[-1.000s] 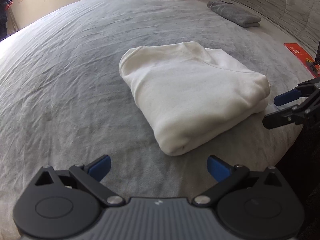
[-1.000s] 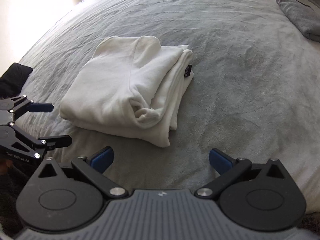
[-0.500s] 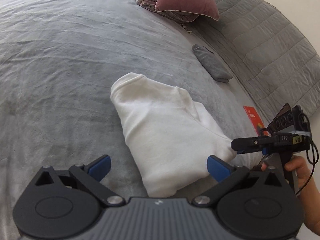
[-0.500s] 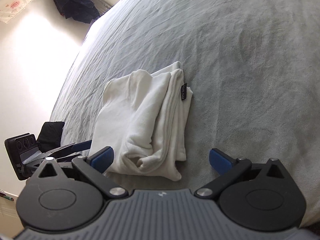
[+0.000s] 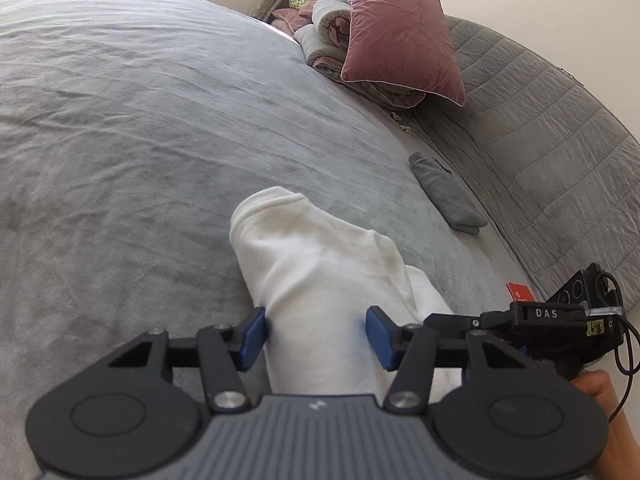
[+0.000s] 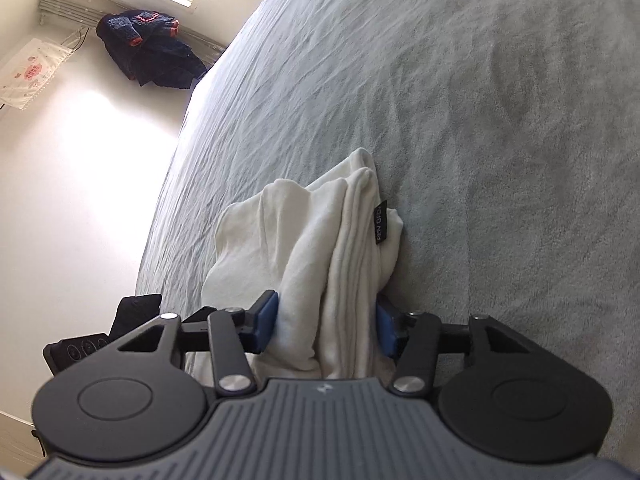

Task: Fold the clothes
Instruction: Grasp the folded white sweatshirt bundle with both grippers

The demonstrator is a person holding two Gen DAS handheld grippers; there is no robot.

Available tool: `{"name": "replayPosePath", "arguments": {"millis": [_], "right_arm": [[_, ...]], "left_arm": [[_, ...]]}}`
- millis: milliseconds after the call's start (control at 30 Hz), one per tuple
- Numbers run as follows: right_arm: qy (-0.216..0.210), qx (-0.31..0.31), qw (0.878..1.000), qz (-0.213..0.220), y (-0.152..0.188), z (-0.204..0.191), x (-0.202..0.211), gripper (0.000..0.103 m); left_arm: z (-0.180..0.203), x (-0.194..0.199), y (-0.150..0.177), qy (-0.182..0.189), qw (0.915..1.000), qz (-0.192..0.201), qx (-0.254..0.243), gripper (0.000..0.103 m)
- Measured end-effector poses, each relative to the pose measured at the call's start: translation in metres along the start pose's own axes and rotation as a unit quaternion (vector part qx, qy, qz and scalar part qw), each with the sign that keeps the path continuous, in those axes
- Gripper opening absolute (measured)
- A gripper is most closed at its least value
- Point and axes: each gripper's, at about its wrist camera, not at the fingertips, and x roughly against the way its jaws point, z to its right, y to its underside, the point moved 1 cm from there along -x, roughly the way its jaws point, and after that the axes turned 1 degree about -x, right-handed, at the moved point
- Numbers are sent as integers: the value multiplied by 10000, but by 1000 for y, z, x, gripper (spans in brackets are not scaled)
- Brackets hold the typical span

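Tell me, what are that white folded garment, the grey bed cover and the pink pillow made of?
The white folded garment looks like thick, matte cotton fleece: soft rolled edges, stitched seams, a small dark label. The grey bed cover seems a short-pile plush, judging by its brushed streaks and faint sheen. The pink pillow looks like velvet, with shiny creases. All are guesses from looks.

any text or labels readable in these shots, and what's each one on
"DAS" – white letters on the black body of the right hand-held gripper.
Yellow sticker on that same gripper: handwritten marks, not legible.
Black tag on the folded white garment: printed letters, too blurred to read.
Red card on the bed: white marks, too small.
White cloth on the wall: pink print, unreadable.
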Motion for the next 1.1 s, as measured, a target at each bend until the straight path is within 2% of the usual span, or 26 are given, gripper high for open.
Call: {"name": "replayPosePath", "arguments": {"millis": [100, 267, 400, 533, 600, 633, 667, 700, 767, 800, 833, 867, 900, 1000, 1100], "right_arm": [[-70, 36, 9999, 63, -1, -4, 6, 49], [-139, 197, 9992, 312, -16, -15, 22, 48], [-31, 406, 9983, 424, -33, -16, 38, 48], [294, 442, 9981, 308, -37, -5, 27, 51], [329, 416, 9983, 242, -35, 1, 19, 59], [240, 355, 9989, 204, -34, 4, 16, 64], [176, 323, 9992, 183, -32, 6, 13, 74], [113, 291, 9994, 162, -31, 8, 10, 78], [125, 448, 9988, 121, -28, 7, 1, 79], [139, 599, 9980, 116, -27, 6, -2, 76], [139, 654, 9977, 128, -28, 5, -1, 72], [138, 709, 9973, 141, -28, 4, 0, 62], [138, 764, 9969, 154, -29, 3, 0, 59], [57, 723, 9969, 295, -39, 0, 8, 53], [132, 788, 9954, 528, -58, -2, 20, 52]], "left_arm": [[10, 6, -3, -36, 9998, 181, -23, 49], [24, 10, -11, 120, 9991, 381, 164, 49], [28, -6, -5, 154, 9993, 187, 268, 51], [14, -21, 6, -27, 9978, 114, 659, 53], [8, -23, 10, -7, 9956, 120, 925, 64], [4, -24, 12, 2, 9942, 116, 1069, 66], [1, -26, 15, 18, 9925, 104, 1214, 66], [-1, -28, 17, 43, 9911, 122, 1326, 66], [-1, -30, 20, 86, 9887, 208, 1479, 63], [3, -32, 20, 90, 9883, 242, 1503, 50], [8, -33, 19, 72, 9880, 291, 1514, 48], [14, -34, 18, 22, 9886, 338, 1466, 48], [22, -35, 15, -73, 9905, 385, 1315, 48], [45, -40, 3, -233, 9945, 488, 902, 46], [61, -54, -12, -140, 9958, 492, 753, 46]]}}
